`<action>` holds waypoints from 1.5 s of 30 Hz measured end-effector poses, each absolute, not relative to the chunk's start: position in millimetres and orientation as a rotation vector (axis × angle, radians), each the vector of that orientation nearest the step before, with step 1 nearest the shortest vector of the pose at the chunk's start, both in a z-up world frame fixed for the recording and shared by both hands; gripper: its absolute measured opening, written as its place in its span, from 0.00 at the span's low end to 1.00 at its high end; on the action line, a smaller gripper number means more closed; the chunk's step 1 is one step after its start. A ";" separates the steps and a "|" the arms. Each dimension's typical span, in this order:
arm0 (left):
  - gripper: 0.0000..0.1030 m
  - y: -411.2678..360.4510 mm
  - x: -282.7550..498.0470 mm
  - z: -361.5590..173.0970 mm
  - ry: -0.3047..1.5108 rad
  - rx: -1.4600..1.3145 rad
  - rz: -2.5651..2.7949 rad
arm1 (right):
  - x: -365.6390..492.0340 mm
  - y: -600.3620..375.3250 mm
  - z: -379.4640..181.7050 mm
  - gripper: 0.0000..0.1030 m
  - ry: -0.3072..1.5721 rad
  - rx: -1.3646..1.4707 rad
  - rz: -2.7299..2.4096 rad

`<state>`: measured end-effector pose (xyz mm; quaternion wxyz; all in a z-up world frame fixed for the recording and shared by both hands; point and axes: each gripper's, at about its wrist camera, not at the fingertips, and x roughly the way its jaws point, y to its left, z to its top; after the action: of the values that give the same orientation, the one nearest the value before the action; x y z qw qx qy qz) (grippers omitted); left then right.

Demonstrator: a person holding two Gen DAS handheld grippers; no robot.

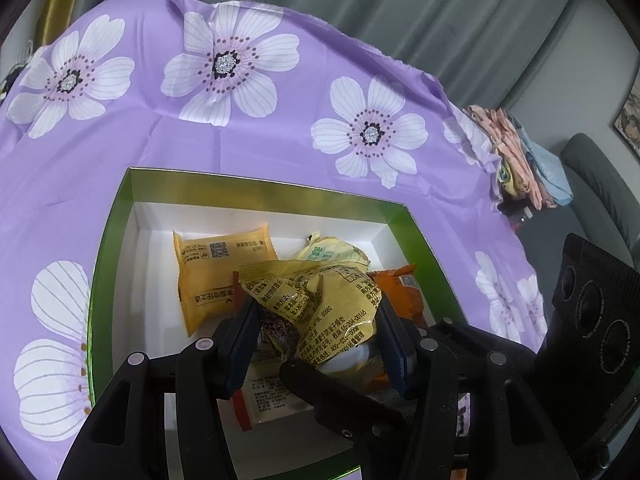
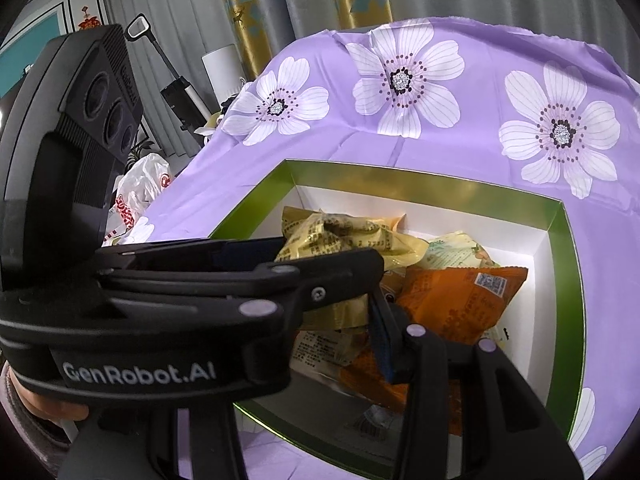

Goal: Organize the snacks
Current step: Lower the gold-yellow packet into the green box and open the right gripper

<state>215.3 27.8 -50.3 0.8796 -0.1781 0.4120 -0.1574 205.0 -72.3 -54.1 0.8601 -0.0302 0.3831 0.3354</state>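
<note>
A crumpled yellow snack packet (image 1: 320, 300) sits clamped between the pads of the left gripper (image 1: 316, 340), over the green-rimmed box (image 1: 260, 186). Its long axis tilts toward 11 o'clock. A flat yellow packet (image 1: 218, 276) lies at 10 o'clock, an orange packet (image 2: 452, 304) at 3. Whether the right gripper (image 2: 344, 320) grasps anything, I cannot tell. A purple flowered cloth (image 1: 160, 140) covers the table; grey curtains (image 1: 400, 0) hang behind.

Both tongs (image 1: 316, 332) are matte black plastic with blue ribbed pads (image 1: 390, 344), silver round rivets and white "GenRobot.AI" lettering (image 2: 139, 373).
</note>
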 end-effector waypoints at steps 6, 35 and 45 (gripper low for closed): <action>0.53 25.5 214.5 -50.7 0.855 -0.346 -0.320 | 204.9 -71.6 -54.1 0.44 0.804 -0.067 0.704; 0.53 25.8 216.3 -53.0 0.864 -0.329 -0.314 | 206.5 -70.0 -56.6 0.45 0.824 -0.083 0.701; 0.53 25.8 216.5 -53.3 0.865 -0.327 -0.313 | 206.3 -70.2 -56.6 0.45 0.826 -0.083 0.701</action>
<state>216.5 25.8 -53.3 0.8831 -0.1573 0.4158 -0.1502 206.3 -70.2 -56.6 0.8560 -0.0393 0.3932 0.3334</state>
